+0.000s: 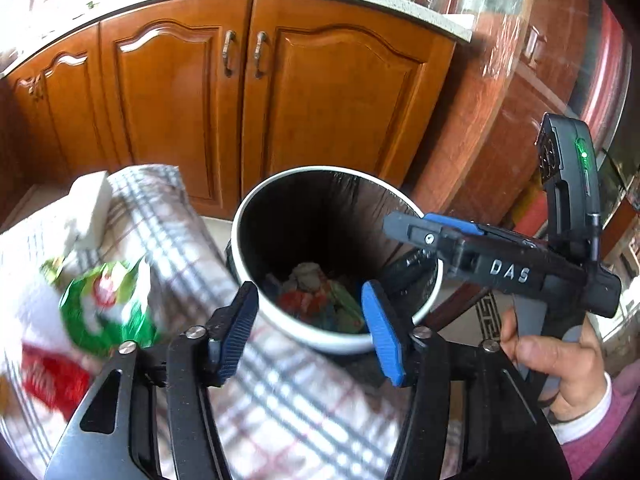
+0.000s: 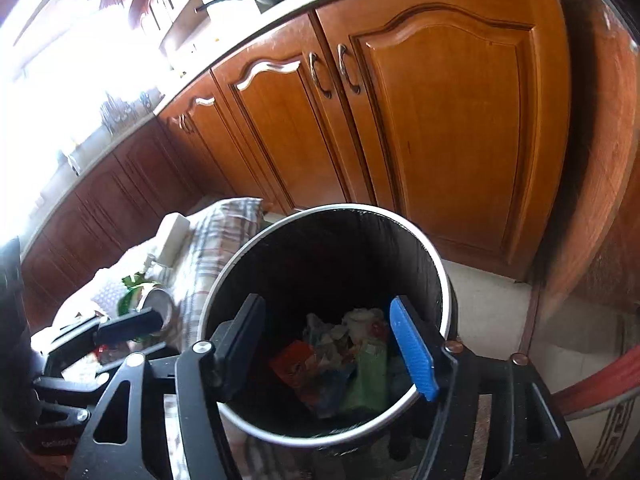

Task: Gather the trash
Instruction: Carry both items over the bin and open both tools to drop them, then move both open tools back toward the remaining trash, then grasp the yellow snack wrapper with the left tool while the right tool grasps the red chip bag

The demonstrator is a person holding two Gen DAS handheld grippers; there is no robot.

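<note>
Wrappers (image 1: 108, 312) on checked tablecloth (image 1: 280, 392)

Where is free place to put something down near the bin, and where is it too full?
Free: the pale floor between the trash bin and the wooden cabinets. Crowded: the checked cloth left of the bin, holding a green wrapper and a white block. Both the left gripper and the right gripper stand open at the bin.

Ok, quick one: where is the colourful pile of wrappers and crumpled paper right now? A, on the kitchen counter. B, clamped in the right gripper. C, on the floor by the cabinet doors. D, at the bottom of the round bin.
D: both wrist views look down into the round bin and show the pile of wrappers lying at its bottom, with the right gripper open and empty above it.
</note>
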